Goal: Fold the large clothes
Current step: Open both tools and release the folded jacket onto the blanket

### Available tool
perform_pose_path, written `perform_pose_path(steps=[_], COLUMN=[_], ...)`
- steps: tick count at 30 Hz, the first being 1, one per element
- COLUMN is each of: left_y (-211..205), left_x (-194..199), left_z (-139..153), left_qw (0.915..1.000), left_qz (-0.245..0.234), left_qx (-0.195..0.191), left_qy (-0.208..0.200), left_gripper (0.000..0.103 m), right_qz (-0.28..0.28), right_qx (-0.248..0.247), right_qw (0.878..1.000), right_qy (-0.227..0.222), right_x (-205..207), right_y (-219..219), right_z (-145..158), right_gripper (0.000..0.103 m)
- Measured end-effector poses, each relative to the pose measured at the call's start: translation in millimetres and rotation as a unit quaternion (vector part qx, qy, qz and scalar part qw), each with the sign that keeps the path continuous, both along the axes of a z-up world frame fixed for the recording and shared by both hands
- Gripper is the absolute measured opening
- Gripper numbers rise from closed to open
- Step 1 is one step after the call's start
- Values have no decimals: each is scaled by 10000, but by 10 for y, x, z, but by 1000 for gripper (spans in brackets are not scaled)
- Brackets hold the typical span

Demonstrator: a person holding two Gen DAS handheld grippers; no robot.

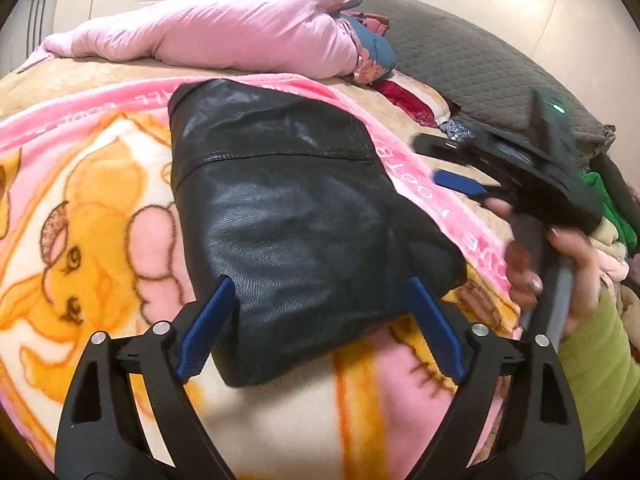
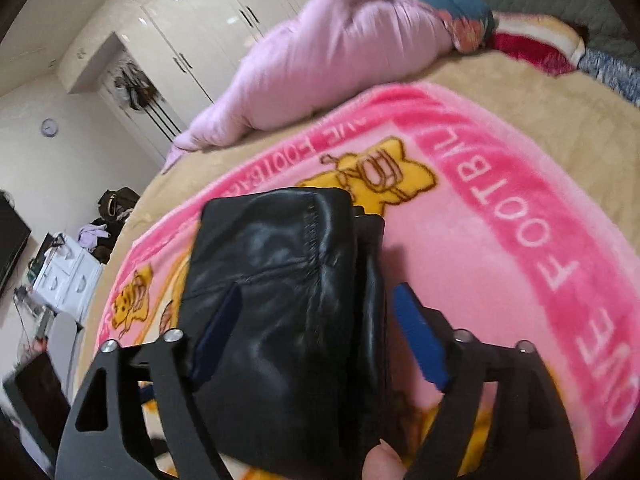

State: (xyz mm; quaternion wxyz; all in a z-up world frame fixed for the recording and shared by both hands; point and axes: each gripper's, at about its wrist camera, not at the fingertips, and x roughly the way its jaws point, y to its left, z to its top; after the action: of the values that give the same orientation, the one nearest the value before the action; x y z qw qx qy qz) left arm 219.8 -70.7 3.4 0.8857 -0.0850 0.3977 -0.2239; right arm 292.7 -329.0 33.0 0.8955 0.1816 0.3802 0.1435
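A black leather garment (image 1: pixel 288 216) lies folded into a compact bundle on a pink cartoon blanket (image 1: pixel 100 216) on the bed. My left gripper (image 1: pixel 320 292) is open, its blue fingers on either side of the bundle's near end. My right gripper (image 1: pixel 460 182) shows in the left wrist view to the right of the bundle, held in a hand. In the right wrist view the right gripper (image 2: pixel 320 300) is open, and the folded black garment (image 2: pixel 280 300) sits between its fingers on the blanket (image 2: pixel 500 240).
A pink puffy jacket (image 1: pixel 224 28) lies across the bed's far side, with a teal floral item (image 1: pixel 372 48) beside it. A grey quilted cover (image 1: pixel 480 56) is at the far right. Green and other clothes (image 1: pixel 608 208) are piled at right. White wardrobes (image 2: pixel 192 20) stand behind.
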Motion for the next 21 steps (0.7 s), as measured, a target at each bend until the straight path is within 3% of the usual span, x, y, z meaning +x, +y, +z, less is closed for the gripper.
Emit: perform_pose_path(steps=[4,10,15,21], left_y=[23,94,117,156], left_x=[-127,-356,-651,-1071], left_z=[112,314,438,398], left_qw=[9999,9991,9977,9956], left_qz=[75,269,396,524], left_qx=[68,58,45,101], left_qy=[-104,-312,-551,-772], left_gripper=[94,94,94,94], right_qz=[-1,206,216,21], right_qx=[-116,-26,-256,-925], right_qw=[9989,9958,9935,9878], right_qy=[-461,-892,-1084,-1249], right_x=[-417,-961,-1385,-1853], right_y=[3,49,117,263], right_z=[251,505,549,358], right_gripper=[95,99,99,99])
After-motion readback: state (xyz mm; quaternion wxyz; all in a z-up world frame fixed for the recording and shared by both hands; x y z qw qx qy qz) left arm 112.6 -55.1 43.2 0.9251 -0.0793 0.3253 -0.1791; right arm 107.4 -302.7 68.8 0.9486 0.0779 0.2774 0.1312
